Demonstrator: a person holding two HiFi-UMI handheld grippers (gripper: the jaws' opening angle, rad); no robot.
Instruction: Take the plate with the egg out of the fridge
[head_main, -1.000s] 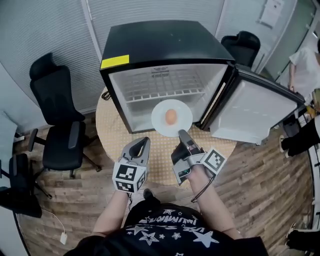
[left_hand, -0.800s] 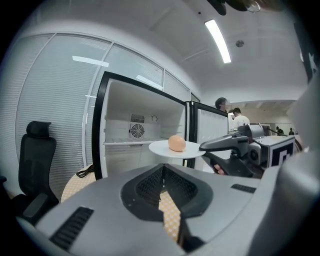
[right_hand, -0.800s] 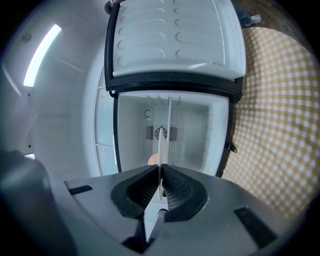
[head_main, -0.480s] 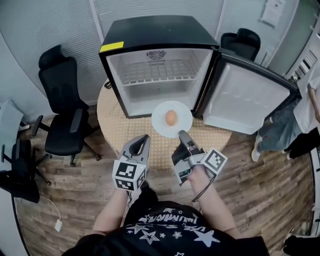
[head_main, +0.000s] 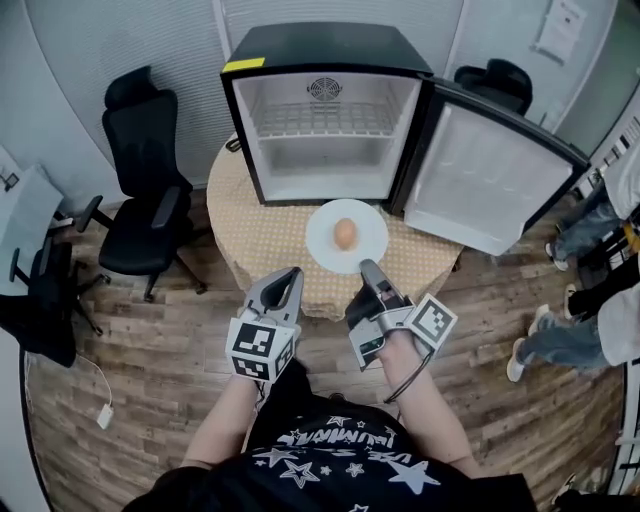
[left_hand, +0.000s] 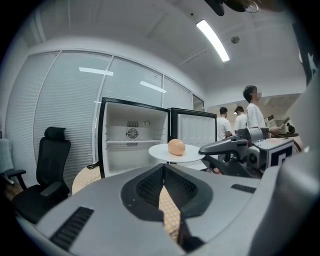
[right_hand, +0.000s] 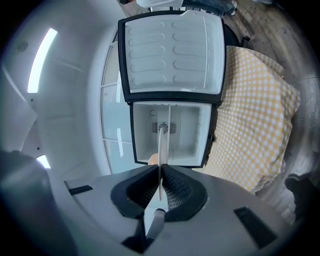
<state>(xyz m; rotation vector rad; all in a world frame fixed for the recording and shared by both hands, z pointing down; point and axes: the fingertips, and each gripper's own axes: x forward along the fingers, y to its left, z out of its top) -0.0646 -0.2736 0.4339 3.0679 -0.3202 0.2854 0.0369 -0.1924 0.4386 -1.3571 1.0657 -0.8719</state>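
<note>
A white plate (head_main: 324, 244) with a brown egg (head_main: 345, 233) on it hangs level over the round table (head_main: 262, 240), in front of the open black fridge (head_main: 322, 62). My right gripper (head_main: 366, 267) is shut on the plate's near rim. In the right gripper view the plate (right_hand: 160, 145) shows edge-on between the pads, with the egg (right_hand: 152, 159) peeking out beside it. My left gripper (head_main: 293, 274) is shut and empty, level with the right one and to its left. From the left gripper view the plate (left_hand: 165, 152) and the egg (left_hand: 176, 146) float ahead, outside the fridge.
The fridge door (head_main: 495, 170) stands wide open to the right, and its shelves are bare. A yellow checked cloth covers the table. A black office chair (head_main: 150, 200) stands at the left, another (head_main: 498, 80) behind the fridge. People (head_main: 600, 215) stand at the right on the wooden floor.
Both grippers have drawn back from the fridge together, and the plate with the egg has come with the right one. The fridge now sits farther from the plate.
</note>
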